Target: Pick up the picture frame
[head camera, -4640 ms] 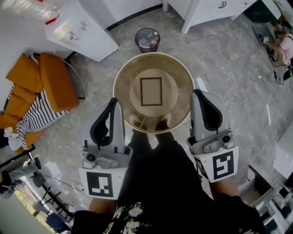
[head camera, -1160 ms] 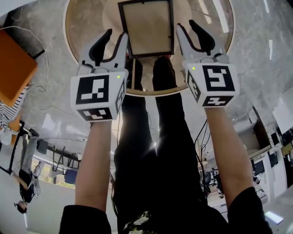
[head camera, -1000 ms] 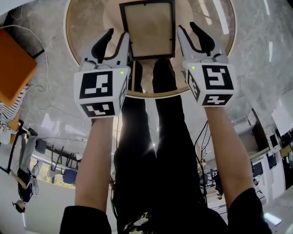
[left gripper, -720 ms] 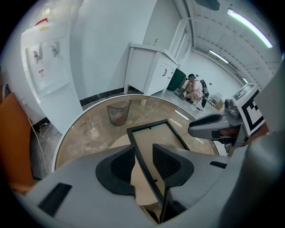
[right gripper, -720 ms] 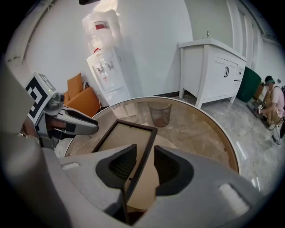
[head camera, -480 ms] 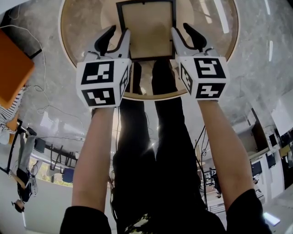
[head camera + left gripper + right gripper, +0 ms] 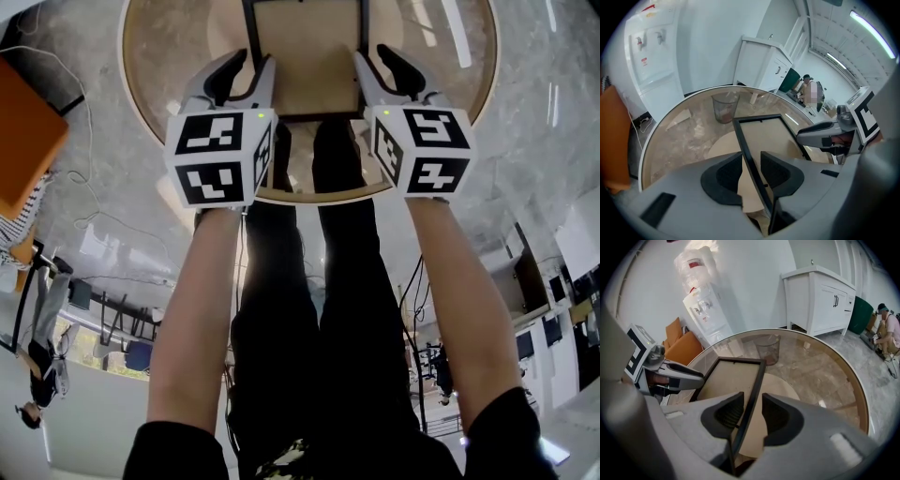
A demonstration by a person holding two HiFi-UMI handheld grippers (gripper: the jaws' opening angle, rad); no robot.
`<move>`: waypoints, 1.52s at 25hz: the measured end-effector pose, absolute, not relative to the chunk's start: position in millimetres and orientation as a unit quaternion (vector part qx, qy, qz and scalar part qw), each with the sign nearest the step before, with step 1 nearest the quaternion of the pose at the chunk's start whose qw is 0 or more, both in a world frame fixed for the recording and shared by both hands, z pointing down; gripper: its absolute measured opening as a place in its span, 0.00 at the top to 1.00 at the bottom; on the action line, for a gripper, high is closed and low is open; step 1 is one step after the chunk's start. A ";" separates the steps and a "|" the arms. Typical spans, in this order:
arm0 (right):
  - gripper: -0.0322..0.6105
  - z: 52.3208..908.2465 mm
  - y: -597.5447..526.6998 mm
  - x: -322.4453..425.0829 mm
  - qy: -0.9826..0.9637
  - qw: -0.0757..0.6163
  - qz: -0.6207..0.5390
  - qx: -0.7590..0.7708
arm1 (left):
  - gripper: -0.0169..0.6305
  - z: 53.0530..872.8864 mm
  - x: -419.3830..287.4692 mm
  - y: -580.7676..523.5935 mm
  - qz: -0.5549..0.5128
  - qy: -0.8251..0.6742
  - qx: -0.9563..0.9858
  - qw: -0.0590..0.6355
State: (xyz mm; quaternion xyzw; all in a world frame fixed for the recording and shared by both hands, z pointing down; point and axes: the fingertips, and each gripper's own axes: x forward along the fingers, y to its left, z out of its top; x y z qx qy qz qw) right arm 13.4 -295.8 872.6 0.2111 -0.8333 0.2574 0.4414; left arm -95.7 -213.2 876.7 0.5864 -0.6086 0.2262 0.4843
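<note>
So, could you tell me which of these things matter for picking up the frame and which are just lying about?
In the job: picture frame; left gripper and right gripper, jaws open astride its side edges; glass table beneath it.
Just lying about: waste bin, water dispenser, white cabinet, orange cushion.

Picture frame [image 7: 305,56]: thin dark rectangular border, plain beige panel inside. It sits over the round glass table [image 7: 159,56] on the person's side, far end cut off in the head view. Can't tell if it's touching the glass. Left rail runs between the parted jaws of the left gripper [image 7: 249,64], right rail between those of the right gripper [image 7: 379,58].
</note>
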 end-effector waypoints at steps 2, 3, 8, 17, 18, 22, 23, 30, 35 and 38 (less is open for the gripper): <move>0.78 875.4 -293.8 11.5 -0.832 0.442 0.260 0.212 | 0.76 880.3 -95.9 -211.5 0.221 -0.605 0.585 0.493; 0.79 877.5 -292.8 10.1 -0.831 0.441 0.263 0.214 | 0.76 883.0 -95.9 -210.5 0.219 -0.602 0.584 0.498; 0.81 885.8 -292.6 7.0 -0.826 0.441 0.278 0.213 | 0.77 889.6 -96.9 -213.4 0.214 -0.602 0.579 0.507; 0.87 883.2 -294.7 9.1 -0.806 0.439 0.322 0.234 | 0.82 886.3 -97.9 -215.1 0.200 -0.606 0.561 0.527; 0.87 884.4 -292.8 9.9 -0.803 0.440 0.325 0.235 | 0.83 887.4 -97.6 -212.5 0.201 -0.603 0.561 0.529; 0.88 876.6 -291.9 15.2 -0.806 0.438 0.322 0.235 | 0.85 879.4 -93.1 -209.9 0.205 -0.599 0.568 0.526; 0.88 873.0 -292.8 16.0 -0.807 0.438 0.320 0.234 | 0.85 876.1 -92.2 -210.7 0.206 -0.600 0.569 0.523; 0.88 853.1 -293.6 20.6 -0.810 0.434 0.314 0.239 | 0.86 855.8 -88.9 -213.4 0.208 -0.603 0.573 0.514; 0.88 834.9 -291.3 23.2 -0.813 0.431 0.309 0.241 | 0.86 840.2 -86.7 -211.5 0.207 -0.603 0.576 0.512; 0.87 825.1 -289.5 23.1 -0.815 0.428 0.307 0.240 | 0.86 828.7 -87.2 -210.3 0.209 -0.604 0.580 0.505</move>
